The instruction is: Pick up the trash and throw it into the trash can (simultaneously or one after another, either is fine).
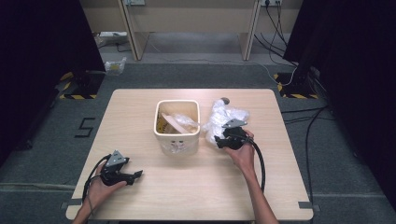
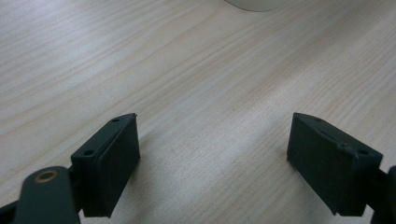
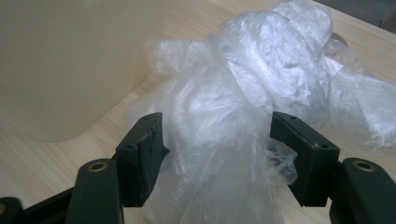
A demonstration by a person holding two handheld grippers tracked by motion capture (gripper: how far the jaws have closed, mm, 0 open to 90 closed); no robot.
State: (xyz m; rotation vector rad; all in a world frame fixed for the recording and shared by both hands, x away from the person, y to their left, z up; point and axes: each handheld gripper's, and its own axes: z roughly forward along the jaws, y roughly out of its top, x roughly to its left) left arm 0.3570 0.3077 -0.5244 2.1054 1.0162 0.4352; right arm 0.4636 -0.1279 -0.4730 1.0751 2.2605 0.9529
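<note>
Bag (image 3: 233, 116) between right claw (image 3: 217, 154) jaws, bin (image 3: 70, 60) beside

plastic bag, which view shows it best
The right gripper view: the crumpled clear plastic bag lies close up between the right gripper's open jaws, beside the bin. The high view shows it small, right of the bin, partly behind that gripper. The left gripper view shows bare table.

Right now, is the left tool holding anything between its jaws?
No. In the left gripper view the left tool has its jaws spread wide with nothing between them except bare wooden table.
</note>
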